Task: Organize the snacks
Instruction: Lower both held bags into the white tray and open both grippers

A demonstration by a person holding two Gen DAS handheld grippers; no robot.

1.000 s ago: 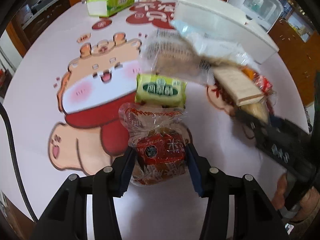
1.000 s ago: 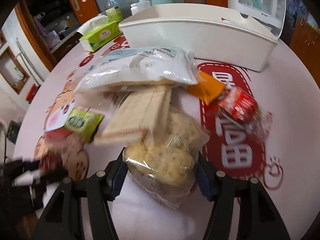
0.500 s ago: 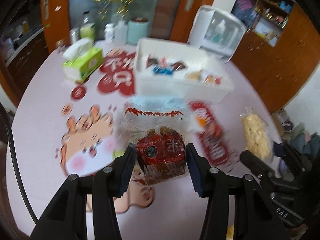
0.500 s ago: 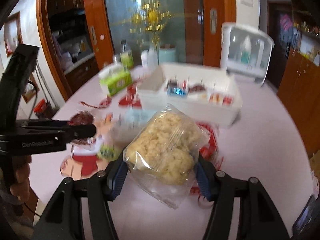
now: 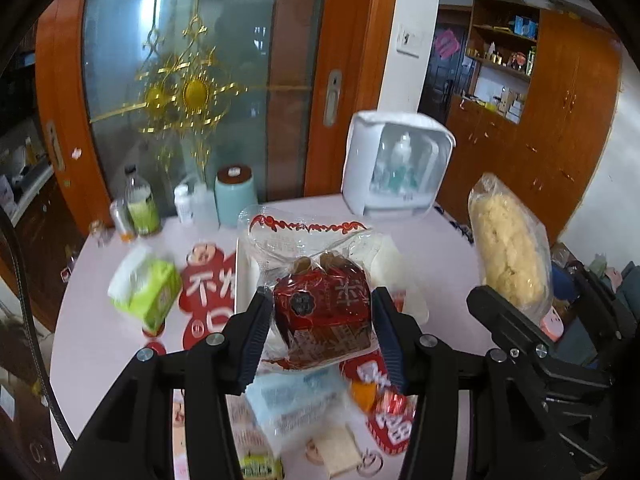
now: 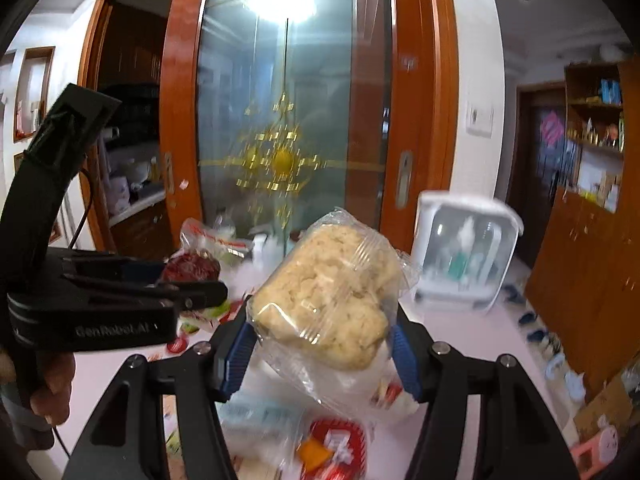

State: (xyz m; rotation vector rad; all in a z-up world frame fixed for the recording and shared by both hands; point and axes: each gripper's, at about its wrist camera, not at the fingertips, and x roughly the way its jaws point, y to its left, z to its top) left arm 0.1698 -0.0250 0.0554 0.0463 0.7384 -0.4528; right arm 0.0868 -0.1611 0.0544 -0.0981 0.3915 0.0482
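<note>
My left gripper (image 5: 320,320) is shut on a clear bag with a red label and brown pastries (image 5: 322,308), held high over the table. Behind the bag peeks the white snack bin (image 5: 242,276), mostly hidden. My right gripper (image 6: 320,344) is shut on a clear bag of pale crumbly rice cake (image 6: 328,292), also lifted; the same bag (image 5: 510,248) shows at the right in the left wrist view. Loose snacks lie blurred on the table below: a blue-white packet (image 5: 296,400), an orange piece (image 5: 364,394) and a wafer pack (image 5: 340,450).
A green tissue box (image 5: 146,290) stands left of the bin. Bottles and a teal jar (image 5: 236,196) line the far table edge, beside a white plastic cabinet (image 5: 398,168). A hand (image 6: 52,384) holds the left gripper's handle. Glass doors stand beyond.
Both grippers have risen well above the table with their bags still held, and both views have tilted up from the tabletop to the doors and room.
</note>
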